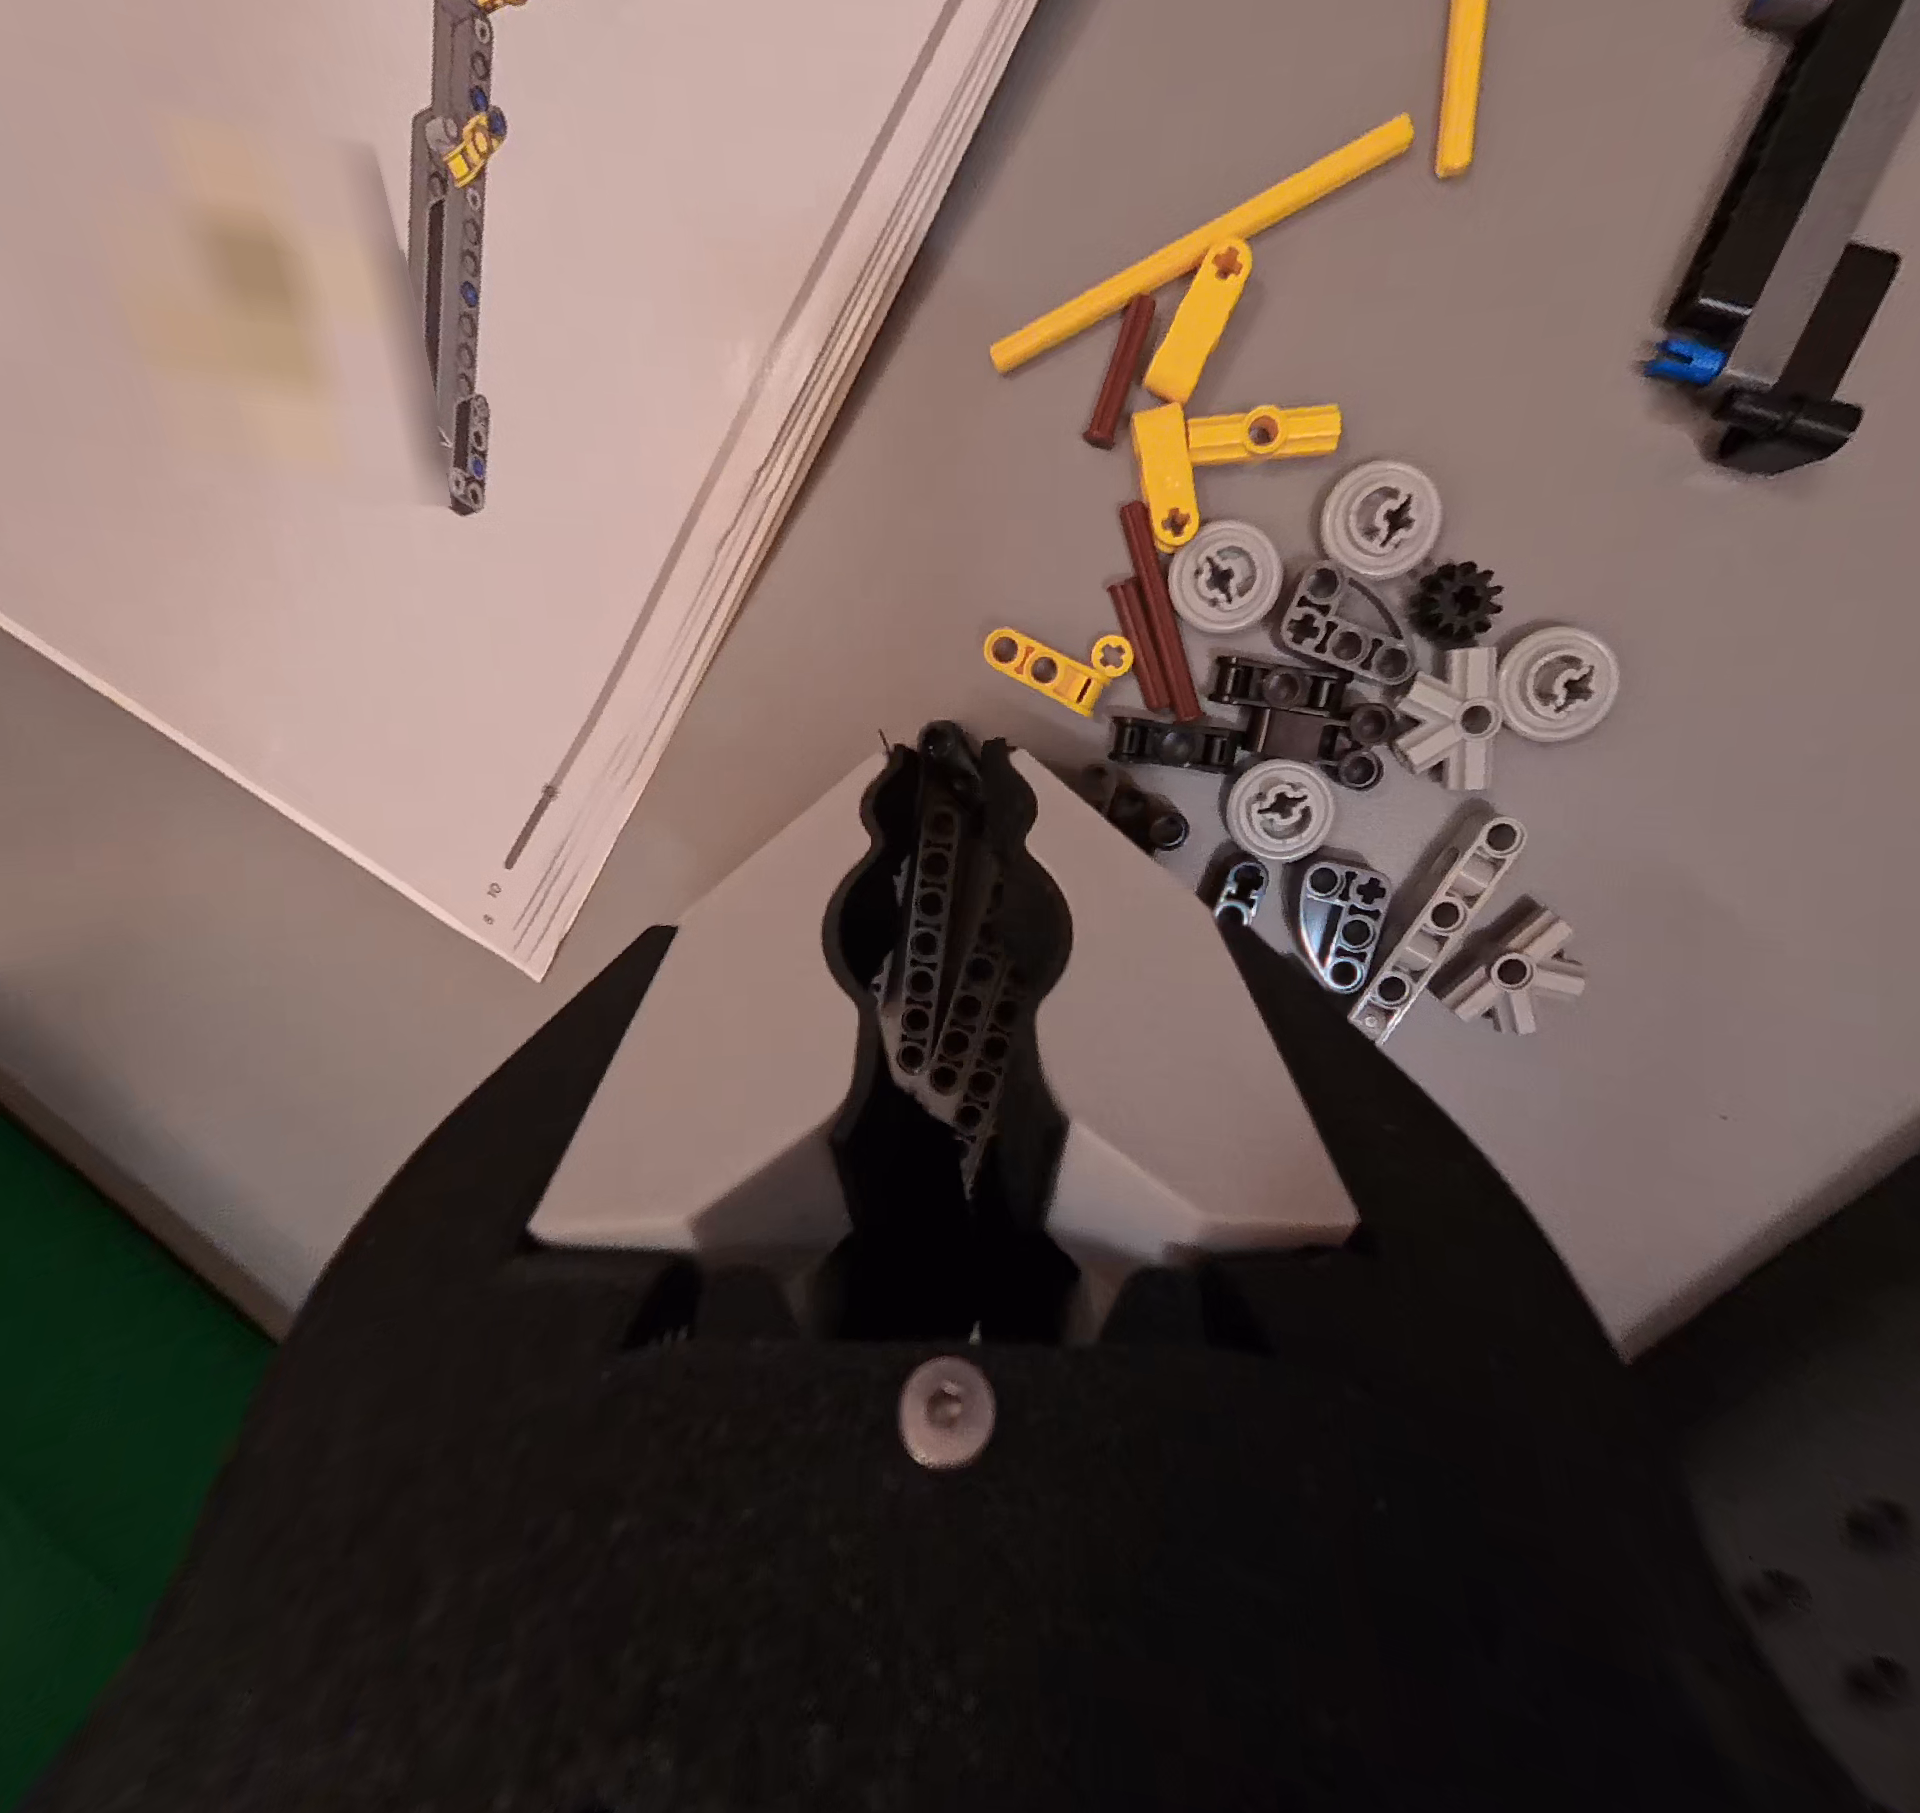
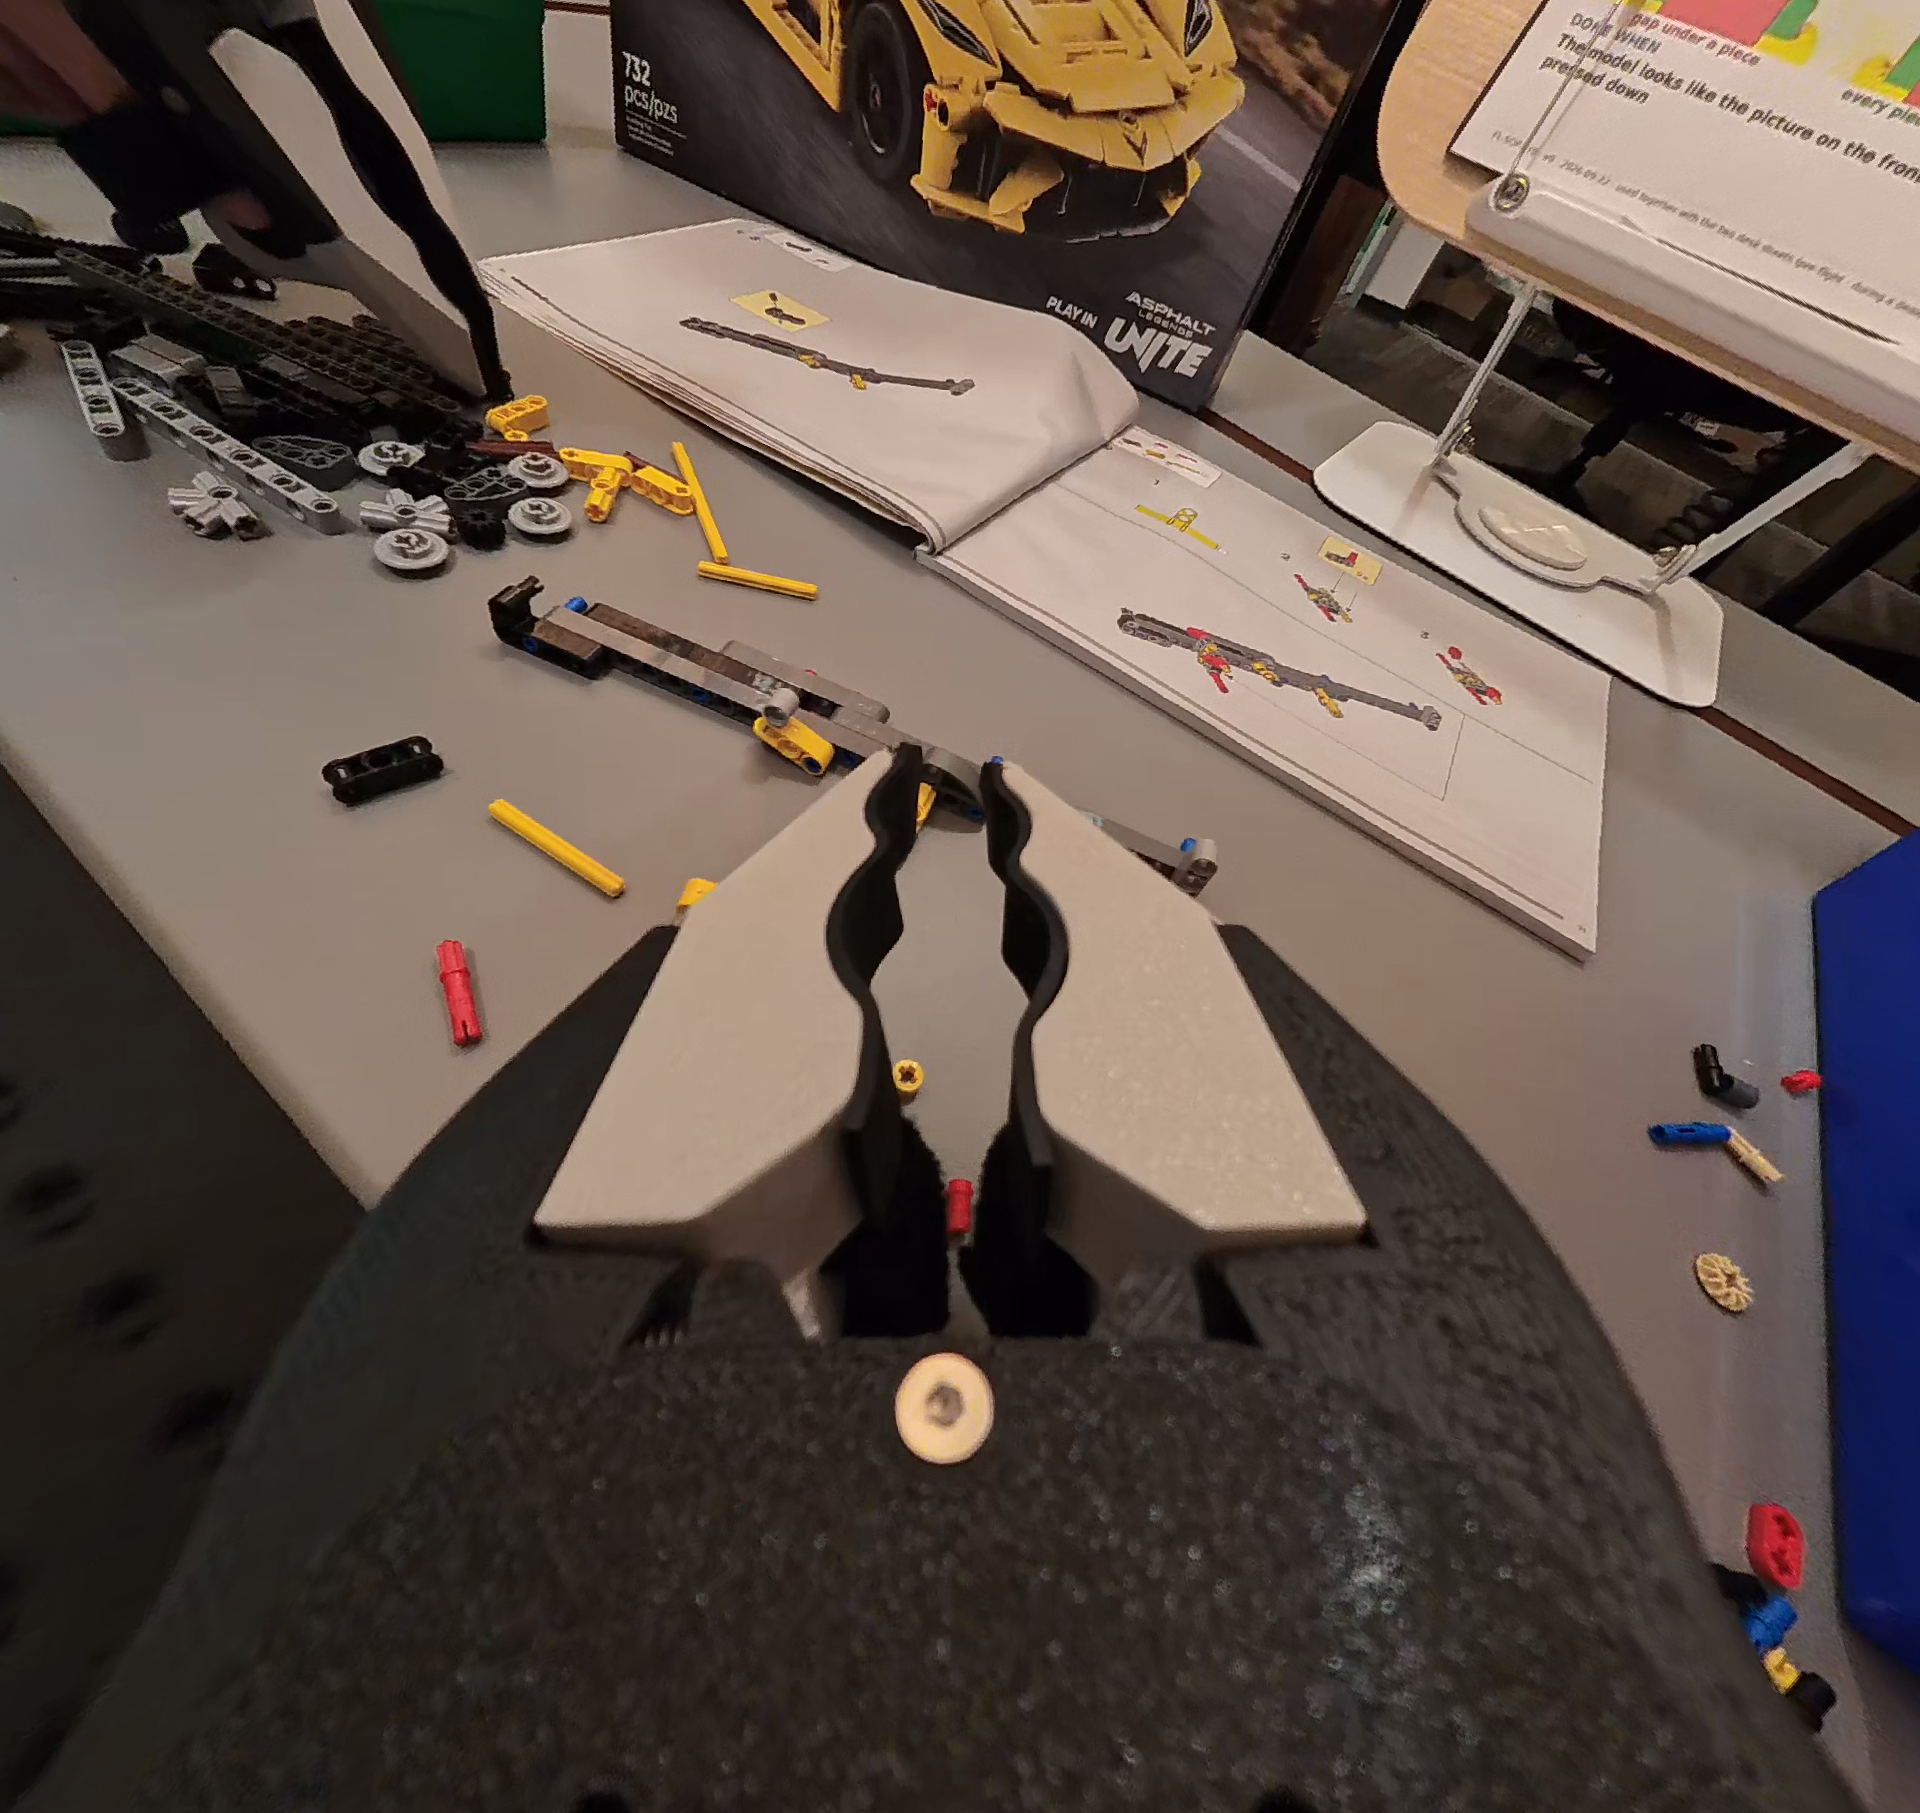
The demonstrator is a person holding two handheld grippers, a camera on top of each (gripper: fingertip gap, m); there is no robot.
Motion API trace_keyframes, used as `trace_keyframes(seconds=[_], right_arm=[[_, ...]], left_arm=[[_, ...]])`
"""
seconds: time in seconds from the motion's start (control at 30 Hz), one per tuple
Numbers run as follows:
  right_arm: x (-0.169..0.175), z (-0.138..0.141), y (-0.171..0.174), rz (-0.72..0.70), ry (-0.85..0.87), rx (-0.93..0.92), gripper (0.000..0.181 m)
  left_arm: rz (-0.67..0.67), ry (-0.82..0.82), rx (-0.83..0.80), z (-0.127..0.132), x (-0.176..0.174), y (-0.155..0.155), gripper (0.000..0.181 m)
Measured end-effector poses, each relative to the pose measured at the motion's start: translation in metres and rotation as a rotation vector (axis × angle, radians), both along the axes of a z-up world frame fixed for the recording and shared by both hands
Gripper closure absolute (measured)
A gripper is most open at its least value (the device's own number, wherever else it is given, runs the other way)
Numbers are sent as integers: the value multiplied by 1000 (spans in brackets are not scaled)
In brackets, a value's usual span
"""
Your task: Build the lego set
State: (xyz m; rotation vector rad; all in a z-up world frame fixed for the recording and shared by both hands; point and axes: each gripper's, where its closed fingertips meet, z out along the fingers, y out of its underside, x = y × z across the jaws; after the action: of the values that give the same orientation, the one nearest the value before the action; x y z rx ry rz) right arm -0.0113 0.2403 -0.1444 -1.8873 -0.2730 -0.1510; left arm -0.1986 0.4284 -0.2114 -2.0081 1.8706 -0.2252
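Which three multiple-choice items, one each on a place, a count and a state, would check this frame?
1. Where does the tan gear lie, seen from the right wrist view?
A. Left of the right gripper
B. Right of the right gripper
C. Between its fingers

2. How many grey round wheels are in the loose pile?
A. Two
B. Four
C. Seven

3. What state is the right gripper in?
A. Open
B. Shut, empty
C. Shut on a part

Answers:
1 B: the tan gear sits on the table right of the right gripper.
2 B: four grey round wheels show.
3 A: a clear gap separates its fingers.
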Motion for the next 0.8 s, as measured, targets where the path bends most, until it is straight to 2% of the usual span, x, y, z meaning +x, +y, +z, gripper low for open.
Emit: trace_keyframes(seconds=[0.17, 0.37, 0.47, 0.63, 0.8], right_arm=[[0, 0, 0, 0, -9, -1, 170], [0, 0, 0, 0, -6, 0, 170], [-1, 0, 0, 2, -5, 0, 170], [-1, -1, 0, 4, -8, -4, 170], [-1, -1, 0, 5, -9, -6, 170]], left_arm=[[-9, 16, 67, 3, -1, 8, 180], [-18, -91, 62, 21, 8, 5, 179], [15, -76, 56, 18, 0, 11, 177], [87, -111, -66, 10, -2, 7, 167], [121, -66, -64, 0, -4, 9, 163]])
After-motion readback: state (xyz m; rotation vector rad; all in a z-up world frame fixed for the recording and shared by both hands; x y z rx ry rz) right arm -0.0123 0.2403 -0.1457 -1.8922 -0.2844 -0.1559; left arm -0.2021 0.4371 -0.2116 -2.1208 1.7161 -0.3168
